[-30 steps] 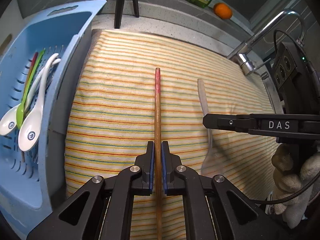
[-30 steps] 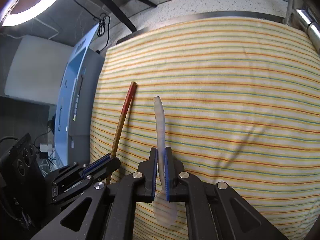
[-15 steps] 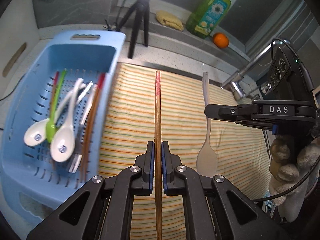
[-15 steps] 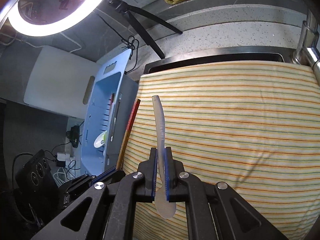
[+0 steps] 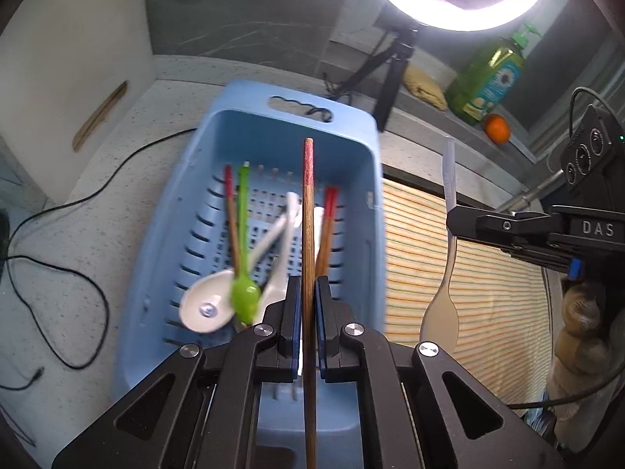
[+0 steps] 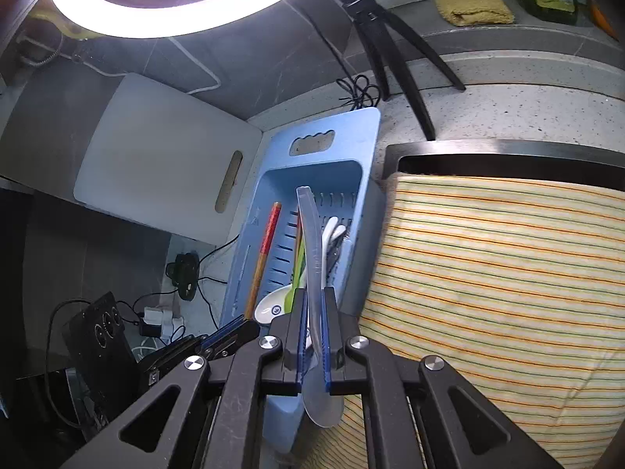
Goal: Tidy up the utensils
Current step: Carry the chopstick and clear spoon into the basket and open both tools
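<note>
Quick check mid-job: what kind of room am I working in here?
Most likely a home kitchen counter: a sink rim under a striped cloth, a dish soap bottle, and a blue drain basket of spoons and chopsticks.

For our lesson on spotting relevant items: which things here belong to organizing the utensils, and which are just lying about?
Belonging to the job:
- chopstick in the left tool
- clear spoon in the right tool
- blue basket
- white spoons
- green spoon

Just lying about:
- soap bottle
- orange
- yellow cloth
- tripod
</note>
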The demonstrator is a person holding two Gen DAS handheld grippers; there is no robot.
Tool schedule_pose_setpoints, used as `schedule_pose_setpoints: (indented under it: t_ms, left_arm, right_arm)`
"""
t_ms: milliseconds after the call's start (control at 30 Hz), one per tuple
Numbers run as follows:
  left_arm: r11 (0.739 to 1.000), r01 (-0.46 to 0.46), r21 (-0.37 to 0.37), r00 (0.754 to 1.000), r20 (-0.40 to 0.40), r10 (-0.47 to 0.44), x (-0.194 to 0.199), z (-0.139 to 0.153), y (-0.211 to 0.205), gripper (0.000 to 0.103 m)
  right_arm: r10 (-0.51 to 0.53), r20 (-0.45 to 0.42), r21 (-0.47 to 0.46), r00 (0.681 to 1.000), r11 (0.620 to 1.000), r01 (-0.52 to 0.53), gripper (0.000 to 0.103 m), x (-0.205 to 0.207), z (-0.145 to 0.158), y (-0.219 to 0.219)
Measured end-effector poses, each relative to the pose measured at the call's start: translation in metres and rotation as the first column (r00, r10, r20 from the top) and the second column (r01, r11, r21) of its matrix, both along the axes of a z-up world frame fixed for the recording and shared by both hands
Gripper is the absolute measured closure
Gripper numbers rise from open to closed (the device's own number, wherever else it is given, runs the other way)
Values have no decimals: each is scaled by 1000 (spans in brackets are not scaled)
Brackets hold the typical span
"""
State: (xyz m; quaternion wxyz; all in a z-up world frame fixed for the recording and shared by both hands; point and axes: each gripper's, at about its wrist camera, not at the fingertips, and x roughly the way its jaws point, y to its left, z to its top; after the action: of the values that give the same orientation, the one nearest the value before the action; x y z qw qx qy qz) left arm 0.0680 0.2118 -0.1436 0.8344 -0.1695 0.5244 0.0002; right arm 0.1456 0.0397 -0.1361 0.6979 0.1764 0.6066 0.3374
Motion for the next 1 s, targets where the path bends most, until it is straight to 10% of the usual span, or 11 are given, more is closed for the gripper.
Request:
schedule_pose_setpoints:
  t_ms: [1000]
  left_arm:
    - [999, 2, 51, 992, -127, 4, 59, -55, 39, 98]
  right_arm:
    - [63, 1, -208, 998, 976, -61, 97, 17, -51, 106]
